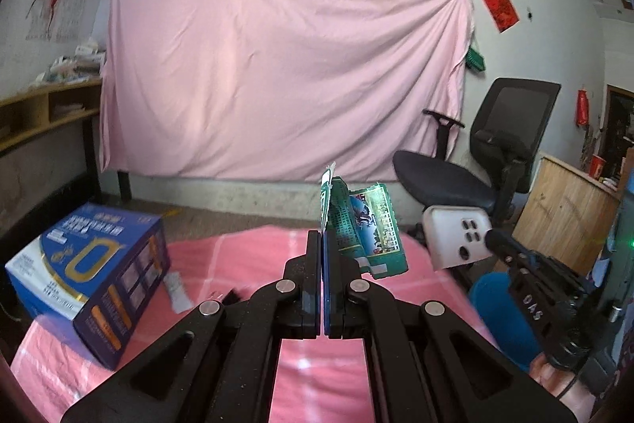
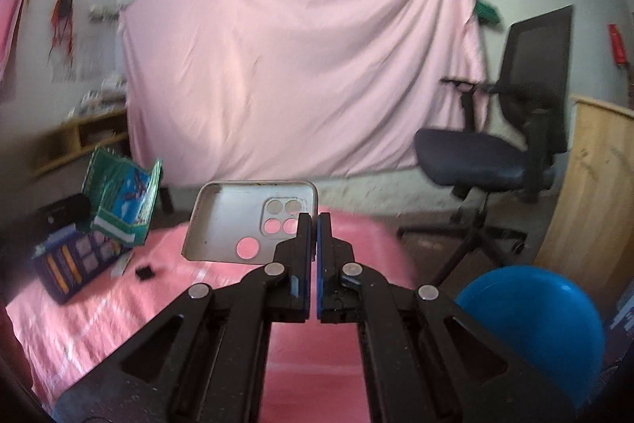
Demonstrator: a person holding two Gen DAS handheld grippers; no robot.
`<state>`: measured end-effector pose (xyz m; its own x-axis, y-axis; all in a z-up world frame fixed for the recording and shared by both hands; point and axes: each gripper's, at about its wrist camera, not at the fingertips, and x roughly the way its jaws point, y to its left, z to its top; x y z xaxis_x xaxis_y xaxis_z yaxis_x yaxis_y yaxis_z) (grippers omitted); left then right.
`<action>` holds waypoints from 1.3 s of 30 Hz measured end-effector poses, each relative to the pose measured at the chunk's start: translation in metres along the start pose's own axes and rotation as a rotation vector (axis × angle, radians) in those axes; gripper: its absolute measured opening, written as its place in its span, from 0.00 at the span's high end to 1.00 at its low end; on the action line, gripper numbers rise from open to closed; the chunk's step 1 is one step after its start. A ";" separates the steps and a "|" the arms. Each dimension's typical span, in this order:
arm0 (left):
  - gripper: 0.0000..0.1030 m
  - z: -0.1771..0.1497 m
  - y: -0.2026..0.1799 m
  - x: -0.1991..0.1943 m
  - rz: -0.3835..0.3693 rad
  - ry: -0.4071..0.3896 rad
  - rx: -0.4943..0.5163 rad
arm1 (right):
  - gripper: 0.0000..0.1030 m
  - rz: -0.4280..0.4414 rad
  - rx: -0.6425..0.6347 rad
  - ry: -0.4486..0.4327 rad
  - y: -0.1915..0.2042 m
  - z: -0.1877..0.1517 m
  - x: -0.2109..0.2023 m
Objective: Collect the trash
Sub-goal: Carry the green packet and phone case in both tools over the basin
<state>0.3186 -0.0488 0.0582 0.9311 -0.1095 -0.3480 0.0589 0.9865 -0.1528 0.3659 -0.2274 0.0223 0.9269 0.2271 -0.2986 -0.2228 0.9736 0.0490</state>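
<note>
Two pieces of trash are held up above the pink cloth (image 1: 237, 256) on the table, one in each gripper. One is a crushed green packet (image 1: 364, 228) with a picture on it, in the middle of the left wrist view; the left gripper (image 1: 321, 236) has its two fingers pressed together on the packet's edge. The same packet (image 2: 123, 201) shows at the left of the right wrist view. The other piece is a pale phone case (image 2: 245, 221) with four small round holes and one big round hole. The right gripper (image 2: 315, 221) pinches its right edge, with only a thin gap between the two fingers. That gripper (image 1: 511, 248) and the case (image 1: 455, 236) also show at the right of the left wrist view. One blue box (image 1: 91, 276) lies on the cloth at the lower left. One small black thing (image 2: 144, 271) lies near the box. One round blue bin (image 2: 535, 328) sits at the lower right. One black office chair (image 2: 515, 129) stands at the right, beside one big pink sheet (image 2: 297, 66) hanging on the back wall.
</note>
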 end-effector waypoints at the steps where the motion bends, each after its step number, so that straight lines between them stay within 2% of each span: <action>1: 1.00 0.002 -0.008 0.000 -0.010 -0.009 0.007 | 0.73 -0.016 0.007 -0.031 -0.006 0.004 -0.008; 9: 1.00 0.017 -0.076 0.004 -0.114 -0.080 0.087 | 0.73 -0.129 0.072 -0.161 -0.054 0.019 -0.053; 18: 1.00 0.019 -0.148 0.022 -0.240 -0.079 0.128 | 0.73 -0.252 0.148 -0.195 -0.111 0.015 -0.087; 24: 1.00 0.007 -0.189 0.038 -0.306 -0.022 0.137 | 0.73 -0.346 0.178 -0.157 -0.146 0.002 -0.102; 32: 1.00 -0.012 -0.222 0.065 -0.355 0.066 0.133 | 0.73 -0.389 0.258 -0.037 -0.185 -0.010 -0.090; 39: 1.00 -0.030 -0.231 0.093 -0.411 0.221 0.100 | 0.72 -0.418 0.285 0.074 -0.203 -0.025 -0.076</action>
<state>0.3805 -0.2905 0.0335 0.7252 -0.5058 -0.4672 0.4510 0.8617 -0.2328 0.3326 -0.4428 0.0110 0.8932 -0.1750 -0.4142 0.2632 0.9503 0.1662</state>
